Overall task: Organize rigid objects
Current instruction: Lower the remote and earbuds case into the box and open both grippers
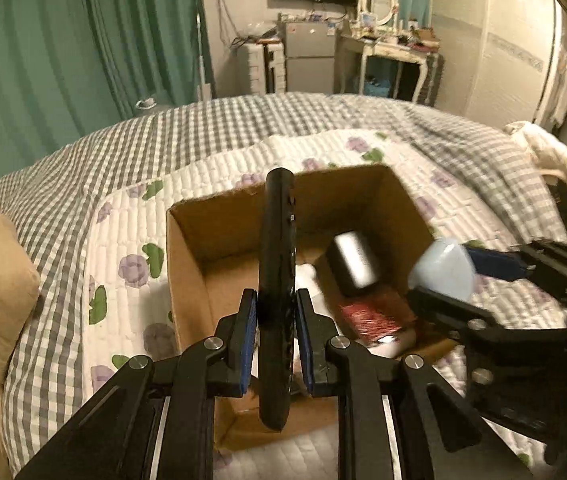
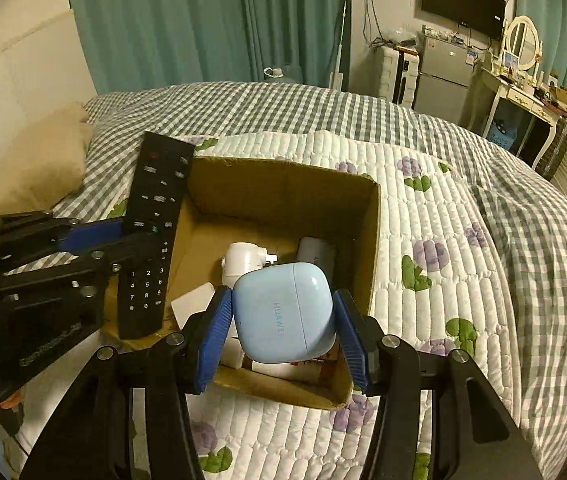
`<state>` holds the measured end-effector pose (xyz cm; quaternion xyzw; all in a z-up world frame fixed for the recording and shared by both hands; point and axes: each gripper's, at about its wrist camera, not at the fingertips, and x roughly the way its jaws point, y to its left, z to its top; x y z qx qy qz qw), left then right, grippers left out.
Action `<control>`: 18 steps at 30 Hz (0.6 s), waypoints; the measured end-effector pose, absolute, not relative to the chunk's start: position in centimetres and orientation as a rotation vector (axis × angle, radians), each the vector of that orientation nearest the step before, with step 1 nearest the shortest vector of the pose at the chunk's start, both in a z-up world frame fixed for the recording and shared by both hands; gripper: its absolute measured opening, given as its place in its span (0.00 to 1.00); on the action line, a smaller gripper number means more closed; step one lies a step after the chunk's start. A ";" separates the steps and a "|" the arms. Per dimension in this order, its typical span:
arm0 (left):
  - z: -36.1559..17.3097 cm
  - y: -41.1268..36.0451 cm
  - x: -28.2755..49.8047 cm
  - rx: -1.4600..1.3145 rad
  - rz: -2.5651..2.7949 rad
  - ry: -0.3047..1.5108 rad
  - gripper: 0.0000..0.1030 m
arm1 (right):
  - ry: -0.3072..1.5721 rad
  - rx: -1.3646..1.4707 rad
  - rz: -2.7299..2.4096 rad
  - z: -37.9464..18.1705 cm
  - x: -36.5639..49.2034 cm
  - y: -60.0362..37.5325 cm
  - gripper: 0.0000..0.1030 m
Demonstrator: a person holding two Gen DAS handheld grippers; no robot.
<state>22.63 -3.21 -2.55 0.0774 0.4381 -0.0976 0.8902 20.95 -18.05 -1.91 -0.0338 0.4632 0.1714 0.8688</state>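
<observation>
Above an open cardboard box (image 2: pixel 367 240) resting on the quilted floral blanket (image 2: pixel 463 220) of a bed, both tools carry cargo. Left tool (image 1: pixel 275 316): closed on a black remote control (image 1: pixel 277 280), gripped edge-on near its middle, the long body standing roughly upright over the box's near-left part. Right tool (image 2: pixel 281 326): pads pressed against the two sides of a pale blue Huawei earbud case (image 2: pixel 285 312), held over the near-right part of the box. Already lying in the box: a white plug adapter (image 2: pixel 243 262), a dark power-bank-like block (image 1: pixel 353 262) and a red-and-white item (image 1: pixel 379 320), partly hidden.

The step in hand appears to be depositing both objects. To do it well, each tool should be lowered until its object is close to the box floor before the fingers part, since a drop from this height could knock the earbud case open or make it bounce off the adapter. The remote is best tipped from vertical toward flat and laid along the left wall, where bare cardboard shows; it is long relative to the box, so aligning it with a wall matters. The two tools sit near one another, so releasing one at a time would likely avoid a collision.
</observation>
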 end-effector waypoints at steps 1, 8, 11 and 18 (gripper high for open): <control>-2.8 -3.3 22.8 0.161 -0.200 0.914 0.19 | 0.970 -0.072 0.359 -2.1 21.0 -18.0 0.50; -4.5 -2.6 23.9 0.138 -0.177 0.921 0.21 | 0.993 -0.090 0.360 -3.6 22.0 -17.7 0.50; -4.2 -2.4 24.2 0.131 -0.170 0.909 0.23 | 0.999 -0.083 0.362 -4.0 22.3 -17.7 0.50; -2.6 -1.7 24.2 0.118 -0.136 0.812 0.30 | 1.004 -0.075 0.362 -5.1 23.2 -17.3 0.50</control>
